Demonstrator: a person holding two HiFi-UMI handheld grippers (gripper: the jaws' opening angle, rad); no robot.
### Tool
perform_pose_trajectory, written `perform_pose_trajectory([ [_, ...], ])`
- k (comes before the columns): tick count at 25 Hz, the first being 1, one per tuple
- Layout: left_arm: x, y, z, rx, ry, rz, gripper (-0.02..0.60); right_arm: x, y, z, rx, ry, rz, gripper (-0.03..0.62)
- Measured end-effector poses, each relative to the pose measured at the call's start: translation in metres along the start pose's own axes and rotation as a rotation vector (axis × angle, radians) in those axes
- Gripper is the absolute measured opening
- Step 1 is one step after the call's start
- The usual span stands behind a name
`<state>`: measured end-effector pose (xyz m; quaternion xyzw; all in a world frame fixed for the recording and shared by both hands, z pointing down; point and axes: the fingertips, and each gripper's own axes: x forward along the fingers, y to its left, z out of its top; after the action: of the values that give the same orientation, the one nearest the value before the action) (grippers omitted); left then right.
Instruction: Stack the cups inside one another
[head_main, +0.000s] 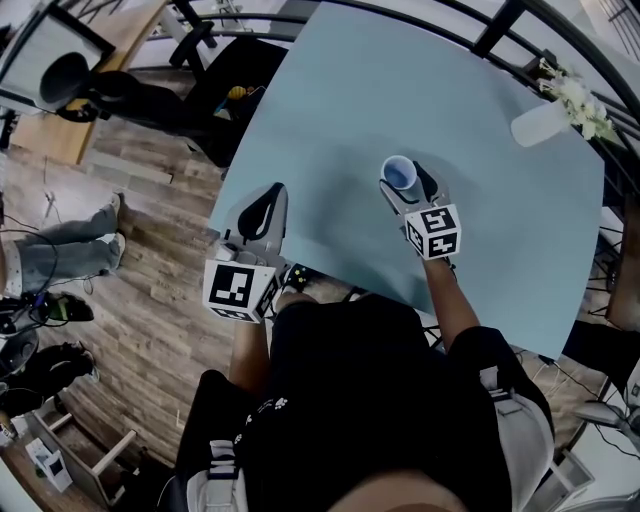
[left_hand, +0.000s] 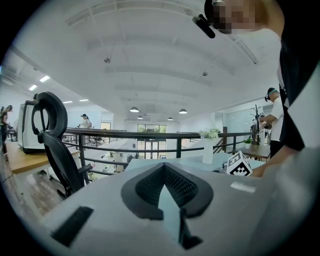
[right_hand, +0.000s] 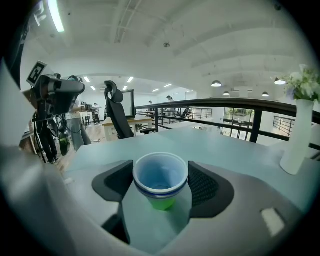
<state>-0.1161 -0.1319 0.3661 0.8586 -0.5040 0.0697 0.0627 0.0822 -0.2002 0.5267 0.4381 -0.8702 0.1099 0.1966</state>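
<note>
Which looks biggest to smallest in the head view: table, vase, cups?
1. table
2. vase
3. cups
Vase over cups is a narrow call: the cups are seen end-on, mostly rim.

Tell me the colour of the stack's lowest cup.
Green, at the bottom of the cup stack; right gripper view shows it best.

Nested cups form one short stack standing upright on the pale blue desk, toward its 6 o'clock edge. The innermost is light blue and open at the top; a darker blue rim band shows just below it, and a green cup base shows at the bottom. The stack sits between the pads of the right hand-held gripper, its rim against them at 3 and 9 o'clock.
</note>
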Motion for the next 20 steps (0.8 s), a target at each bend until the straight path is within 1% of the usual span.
perform_pose_trajectory([
  [10, -0.002, -0.001, -0.003, 0.004, 0.007, -0.010, -0.008, 0.002, -0.001, -0.004, 0.018, 0.010, 0.000, 0.345],
  [16, 0.000, 0.004, -0.003, 0.005, 0.008, -0.029, -0.008, -0.006, -0.001, 0.011, 0.049, -0.043, -0.023, 0.342],
  [18, 0.003, 0.004, -0.003, 0.008, 0.009, -0.044, -0.008, -0.012, 0.000, 0.020, 0.057, -0.071, -0.033, 0.316],
  [20, 0.006, 0.005, -0.002, 0.009, 0.010, -0.056, -0.008, -0.020, 0.001, 0.028, 0.067, -0.102, -0.040, 0.276],
])
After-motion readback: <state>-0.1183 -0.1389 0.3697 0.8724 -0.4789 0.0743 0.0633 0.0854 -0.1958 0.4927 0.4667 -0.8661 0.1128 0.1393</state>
